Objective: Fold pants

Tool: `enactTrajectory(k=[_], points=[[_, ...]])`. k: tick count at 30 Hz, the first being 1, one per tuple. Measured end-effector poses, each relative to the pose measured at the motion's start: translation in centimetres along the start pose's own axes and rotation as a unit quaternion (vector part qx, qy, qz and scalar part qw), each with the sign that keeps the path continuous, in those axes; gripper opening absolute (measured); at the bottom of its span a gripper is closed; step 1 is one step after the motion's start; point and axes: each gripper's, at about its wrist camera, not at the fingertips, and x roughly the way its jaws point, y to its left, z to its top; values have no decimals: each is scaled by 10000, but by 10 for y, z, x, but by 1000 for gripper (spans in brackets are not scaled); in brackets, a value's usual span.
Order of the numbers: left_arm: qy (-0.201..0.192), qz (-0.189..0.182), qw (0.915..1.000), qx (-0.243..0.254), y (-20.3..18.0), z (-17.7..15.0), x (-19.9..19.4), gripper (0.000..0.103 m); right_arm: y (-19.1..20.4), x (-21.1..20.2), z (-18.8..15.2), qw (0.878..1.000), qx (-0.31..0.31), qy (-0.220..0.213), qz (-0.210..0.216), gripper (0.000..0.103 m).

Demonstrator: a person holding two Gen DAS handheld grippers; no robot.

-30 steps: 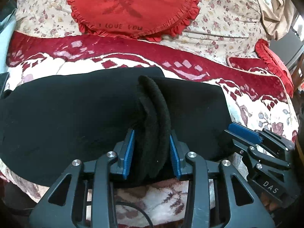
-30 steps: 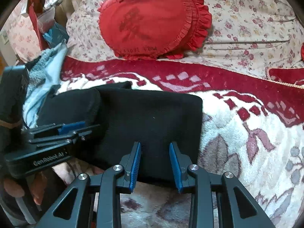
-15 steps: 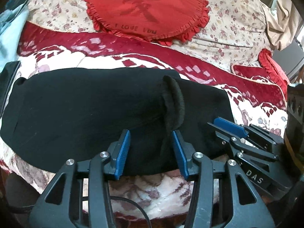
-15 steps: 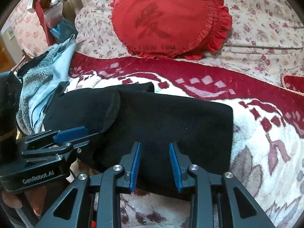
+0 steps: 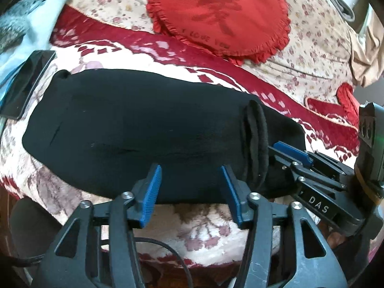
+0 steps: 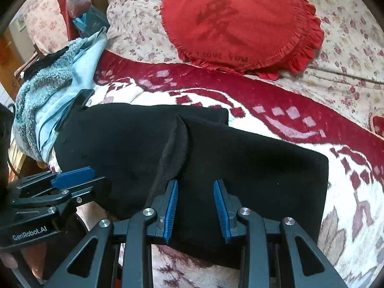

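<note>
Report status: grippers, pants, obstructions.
Left gripper open, empty, at the near edge of the pants. Right gripper open, empty, over the same edge. Pants folded flat on the blanket. Phone lies beside the pants.

Both wrist cameras look forward, close over the black pants (image 5: 134, 129), sharing the red cushion (image 6: 237, 21).

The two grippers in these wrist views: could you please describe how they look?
Both are black skeletal frames with triangular cutouts, silver bolts and ribbed blue pads. The left gripper trails a thin black cable and reads "GenRobot.AI" on its side; the right gripper reads "DAS".
</note>
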Motion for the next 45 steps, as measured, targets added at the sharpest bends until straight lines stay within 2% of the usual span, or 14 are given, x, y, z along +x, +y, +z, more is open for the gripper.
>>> enactTrajectory(k=[11, 17, 19, 24, 31, 43, 45], points=[[-59, -38, 9995, -306, 23, -2, -13, 54, 10, 13, 8, 9996, -203, 155, -130, 30], [-183, -21, 9976, -660, 51, -8, -28, 54, 21, 1, 23, 9994, -253, -60, 220, 30], [-250, 65, 9966, -785, 62, -8, -32, 59, 31, 4, 32, 9987, -332, -106, 371, 30], [-338, 249, 9931, -1090, 87, -6, -33, 61, 57, 23, 45, 9965, -529, -10, 649, 30], [-293, 356, 9907, -1280, 101, -6, -29, 61, 83, 46, 56, 9935, -787, 143, 813, 30], [-217, 208, 9862, -1630, 122, -5, -22, 61, 119, 78, 84, 9868, -1121, 284, 1131, 32], [-214, 184, 9854, -1677, 124, -4, -20, 64, 125, 83, 90, 9855, -1195, 305, 1167, 33]])
